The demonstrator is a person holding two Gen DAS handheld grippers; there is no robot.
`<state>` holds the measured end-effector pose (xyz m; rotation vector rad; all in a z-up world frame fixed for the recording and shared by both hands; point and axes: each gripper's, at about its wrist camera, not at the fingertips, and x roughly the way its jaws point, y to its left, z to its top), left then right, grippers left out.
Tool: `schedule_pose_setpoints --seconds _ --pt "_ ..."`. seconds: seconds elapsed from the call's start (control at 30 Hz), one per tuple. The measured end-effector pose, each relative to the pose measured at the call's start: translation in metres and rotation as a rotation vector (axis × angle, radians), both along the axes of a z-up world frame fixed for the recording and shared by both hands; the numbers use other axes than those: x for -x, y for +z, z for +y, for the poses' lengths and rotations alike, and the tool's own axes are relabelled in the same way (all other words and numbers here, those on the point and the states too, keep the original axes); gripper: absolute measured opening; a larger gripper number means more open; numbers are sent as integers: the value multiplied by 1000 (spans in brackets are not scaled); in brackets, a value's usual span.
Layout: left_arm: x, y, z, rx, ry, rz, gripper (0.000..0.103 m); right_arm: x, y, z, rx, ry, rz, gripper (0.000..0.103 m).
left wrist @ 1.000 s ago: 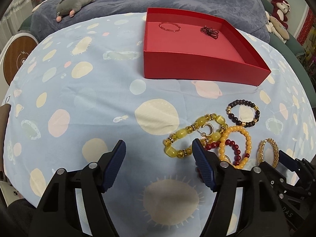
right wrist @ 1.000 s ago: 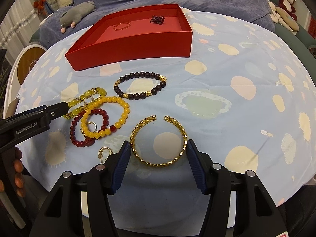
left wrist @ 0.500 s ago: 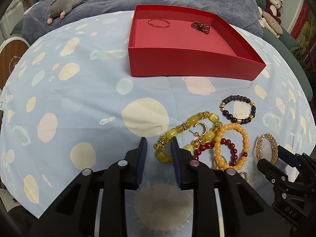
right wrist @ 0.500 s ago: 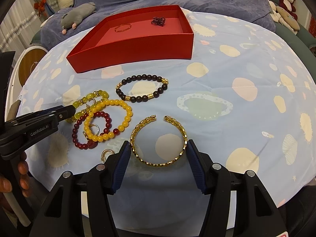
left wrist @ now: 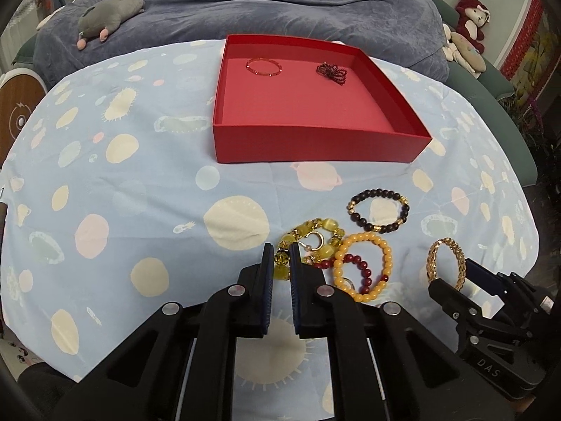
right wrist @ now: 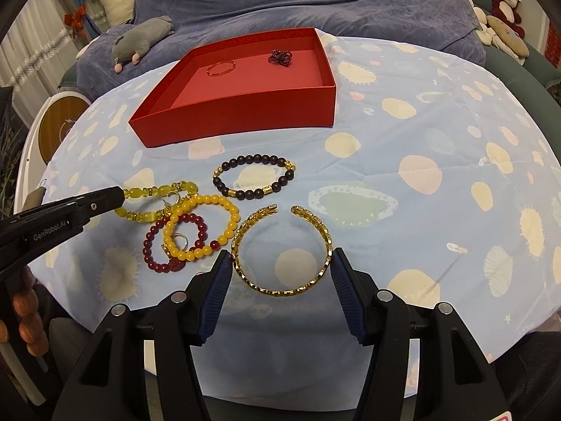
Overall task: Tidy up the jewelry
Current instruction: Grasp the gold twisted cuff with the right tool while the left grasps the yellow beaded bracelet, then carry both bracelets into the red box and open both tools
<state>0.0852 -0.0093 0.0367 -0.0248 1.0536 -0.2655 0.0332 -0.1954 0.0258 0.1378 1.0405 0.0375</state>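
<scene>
My left gripper is closing, its jaws pinching the near end of a yellow-bead bracelet on the blue spotted cloth. From the right wrist view its tip sits on that bracelet. My right gripper is shut on a gold open bangle, one pad on each side of it. An orange-bead bracelet, a dark red one, a small hoop earring and a dark-bead bracelet lie between. The red box behind holds a thin red bangle and a dark red bead cluster.
A grey plush toy lies on the blue-grey blanket behind the table. More plush toys sit at the far right. A round wooden-topped stool stands to the left. A hand holds the left gripper.
The left gripper's jaws went from wide open to closed on the yellow bracelet, which has bunched up, and the gripper has lifted a little. The right gripper still holds the bangle.
</scene>
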Motion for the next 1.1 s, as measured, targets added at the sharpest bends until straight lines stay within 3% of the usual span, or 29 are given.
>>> schedule_pose_setpoints --seconds 0.37,0.73,0.9,1.1 --pt "-10 62 -14 29 -47 -64 9 -16 36 -3 -23 25 -48 56" --pt "-74 117 -34 80 -86 -142 9 -100 82 -16 -51 59 -109 56" --pt "-120 119 -43 92 -87 -147 9 -150 85 -12 -53 80 -108 56" --pt "-167 93 -49 79 -82 -110 9 -203 64 -5 -38 93 -78 56"
